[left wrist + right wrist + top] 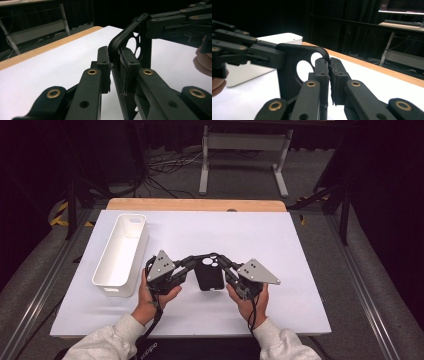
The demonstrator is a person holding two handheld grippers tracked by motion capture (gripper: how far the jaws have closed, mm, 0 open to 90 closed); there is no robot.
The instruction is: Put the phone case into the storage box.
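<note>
A person's two hands came in over the near edge of the worktop (300, 250). The left claw (192, 260) and the right claw (223, 262) each gripped a far corner of the black phone case (209, 276), which sat mid-worktop between them. A white bin (121, 254) stood to the left, apart.

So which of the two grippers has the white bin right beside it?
The left gripper: the white bin stands just beyond its outer side. The right gripper, clamped on the black phone case, has bare table beside it.
</note>
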